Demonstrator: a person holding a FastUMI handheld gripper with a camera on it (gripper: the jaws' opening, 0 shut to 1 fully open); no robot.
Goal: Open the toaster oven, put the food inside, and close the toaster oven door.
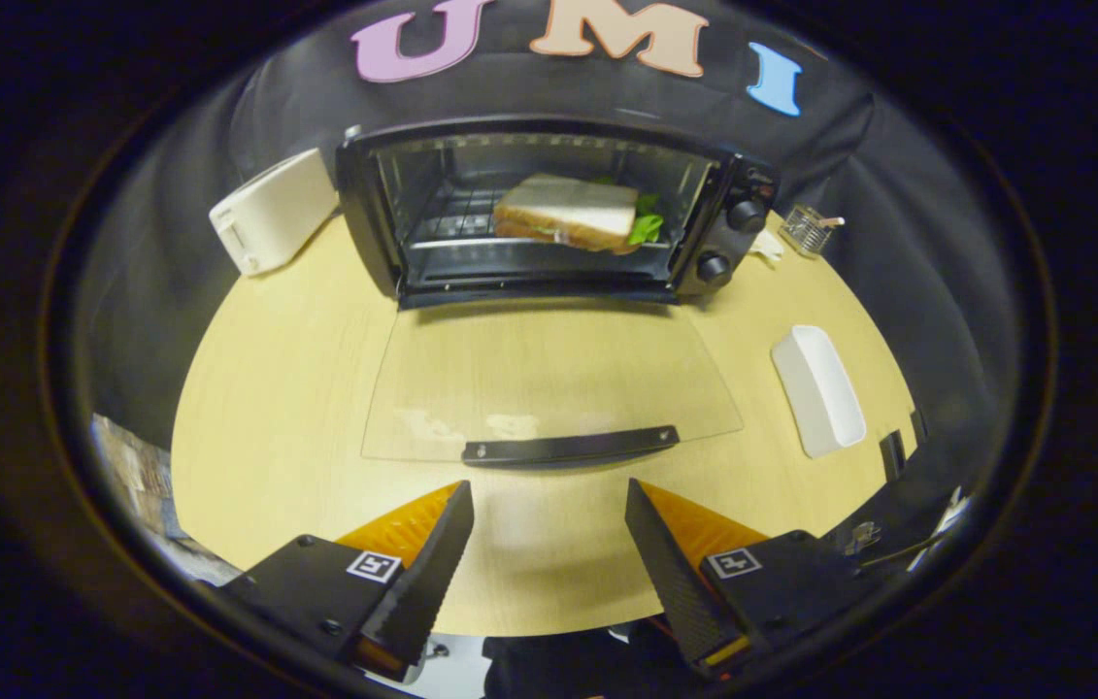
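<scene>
My tool [549, 544] hangs with fingers spread and empty above the tabletop [277, 427]; just ahead lies the toaster oven [549, 214] door's black handle [570, 447], glass folded flat; beyond, the sandwich [568, 212] rests on the rack inside

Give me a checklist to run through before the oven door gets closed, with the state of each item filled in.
1. Sandwich fully inside the toaster oven, on the rack: ok.
2. Glass door folded down flat over the table, not yet closed: ok.
3. Door handle free, just ahead of the gripper: ok.
4. Jaws open and empty: ok.
5. Nothing lying on the door glass: ok.
6. White tray beside the door, out of its swing: ok.
</scene>
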